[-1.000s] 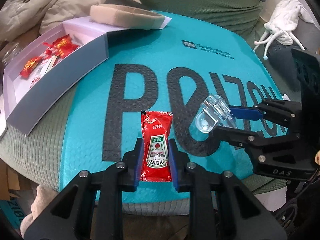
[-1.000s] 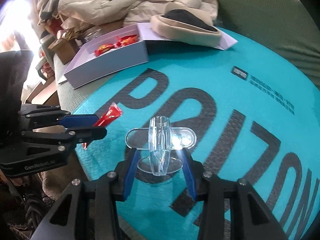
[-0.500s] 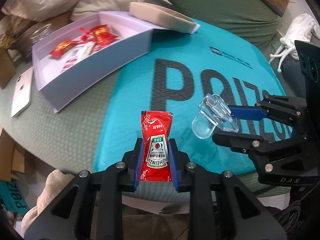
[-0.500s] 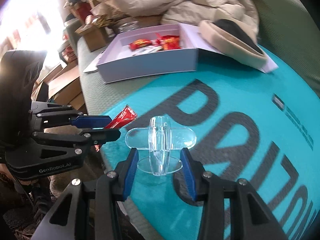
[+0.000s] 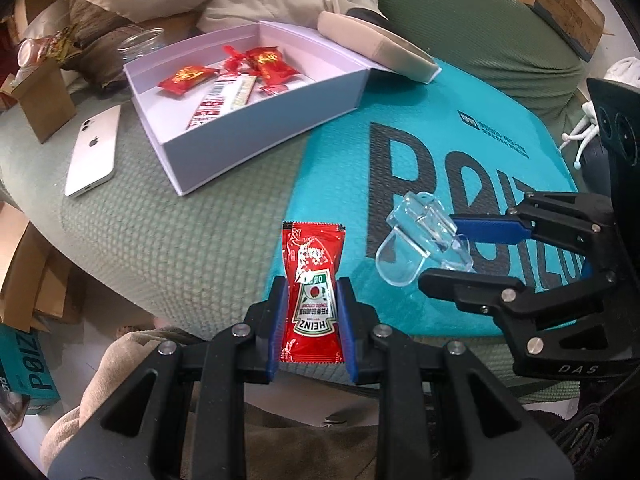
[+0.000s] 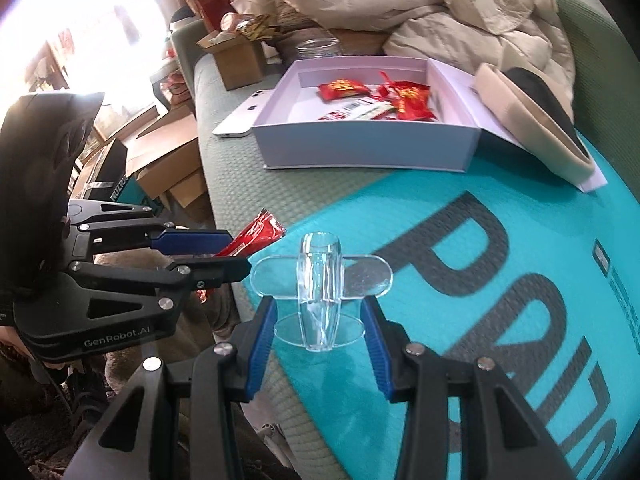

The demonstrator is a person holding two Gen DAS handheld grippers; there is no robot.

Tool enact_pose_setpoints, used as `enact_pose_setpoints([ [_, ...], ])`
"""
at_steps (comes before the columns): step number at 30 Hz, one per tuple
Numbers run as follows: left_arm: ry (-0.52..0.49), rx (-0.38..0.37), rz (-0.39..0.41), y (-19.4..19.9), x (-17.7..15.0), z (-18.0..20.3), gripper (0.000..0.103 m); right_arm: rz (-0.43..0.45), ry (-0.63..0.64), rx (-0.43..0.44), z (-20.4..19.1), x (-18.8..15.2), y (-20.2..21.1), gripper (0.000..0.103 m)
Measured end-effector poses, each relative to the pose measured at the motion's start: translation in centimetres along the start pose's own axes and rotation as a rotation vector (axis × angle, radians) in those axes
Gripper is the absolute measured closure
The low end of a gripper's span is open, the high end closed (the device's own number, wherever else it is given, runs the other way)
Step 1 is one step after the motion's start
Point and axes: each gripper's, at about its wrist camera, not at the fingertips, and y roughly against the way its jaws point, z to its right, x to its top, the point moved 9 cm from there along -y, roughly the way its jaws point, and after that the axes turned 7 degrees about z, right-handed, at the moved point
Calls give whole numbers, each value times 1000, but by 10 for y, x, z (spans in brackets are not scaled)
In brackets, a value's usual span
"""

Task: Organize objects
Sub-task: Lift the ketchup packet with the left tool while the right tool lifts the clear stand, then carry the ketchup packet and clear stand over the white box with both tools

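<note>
My left gripper [image 5: 312, 312] is shut on a red Heinz ketchup packet [image 5: 313, 280], held upright above the front edge of the green cushion. My right gripper [image 6: 320, 316] is shut on a clear plastic clip-like piece [image 6: 320, 288], its pads pressing the lower disc. In the left wrist view the right gripper [image 5: 452, 248] carries the clear piece [image 5: 416, 240] over the teal mailer bag [image 5: 460, 152]. The right wrist view has the left gripper [image 6: 224, 252] with the ketchup packet [image 6: 256, 234] at left. An open white box [image 5: 256, 136] with red snack packets [image 5: 264, 64] lies beyond both.
A white phone [image 5: 94, 152] lies left of the box beside a small brown carton [image 5: 44, 100]. A beige slipper [image 5: 376, 44] rests on the box's lid. A glass jar [image 6: 318, 50], rumpled bedding [image 6: 460, 8] and cardboard boxes [image 6: 168, 168] ring the cushion.
Both grippers have swung left with their loads. The white box has come nearer the middle of both views, and the phone and carton have come into sight. Neither grip has altered.
</note>
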Motion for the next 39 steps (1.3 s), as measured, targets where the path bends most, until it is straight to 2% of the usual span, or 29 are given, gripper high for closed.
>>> enact_pose_setpoints([
  [22,-4,-18,27,3,34,-54,80,4,22,-2,-25,51,-34,59],
  [32,-61,-22,40,0,61,-69,80,34,17,-15,-23,82,-41,59],
  [39,-103,-32,56,-5,91,-86,80,58,8,-29,-15,115,-51,59],
])
